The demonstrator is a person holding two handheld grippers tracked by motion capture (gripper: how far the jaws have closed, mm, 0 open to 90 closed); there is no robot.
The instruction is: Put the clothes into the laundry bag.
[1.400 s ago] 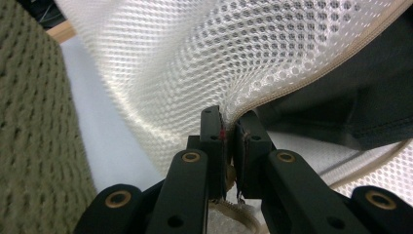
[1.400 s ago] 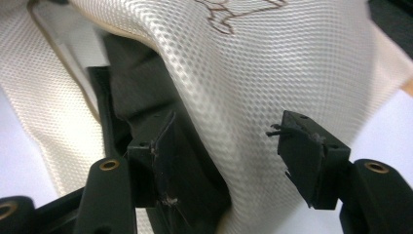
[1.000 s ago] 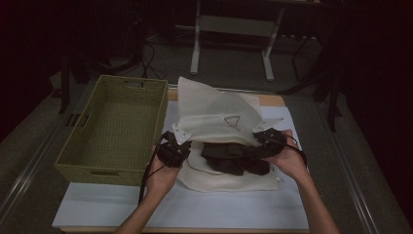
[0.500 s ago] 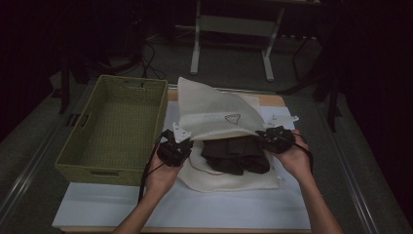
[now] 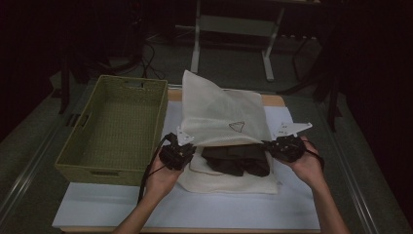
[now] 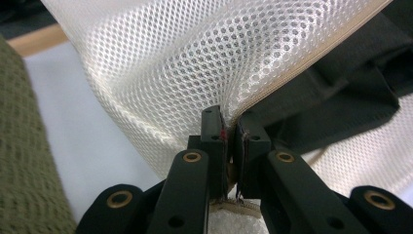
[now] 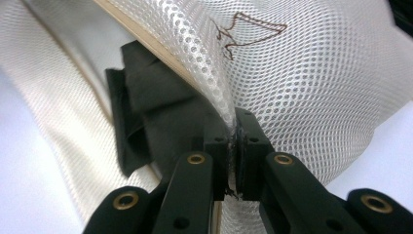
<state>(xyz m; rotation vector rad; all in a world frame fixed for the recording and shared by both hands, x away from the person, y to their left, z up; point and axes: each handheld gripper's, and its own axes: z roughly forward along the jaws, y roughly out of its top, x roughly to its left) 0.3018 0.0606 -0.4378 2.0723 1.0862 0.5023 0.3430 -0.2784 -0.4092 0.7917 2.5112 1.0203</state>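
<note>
Your left gripper [image 5: 179,152] and right gripper [image 5: 285,146] each clamp the mesh bag [image 5: 221,117] upper edge; dark garment [image 5: 237,159] lies between them, in the mouth

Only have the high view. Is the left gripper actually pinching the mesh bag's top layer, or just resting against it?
Observer: Pinching. The left gripper has its pads shut on the mesh bag at its seamed edge.
Operator: And the right one?
Observer: The right gripper is shut on the top layer too; its jaws have just been closing, with mesh between them.
Operator: Any dark cloth caught in either grip?
Observer: No. The dark cloth lies behind the pinched mesh, clear of the pads.
</note>
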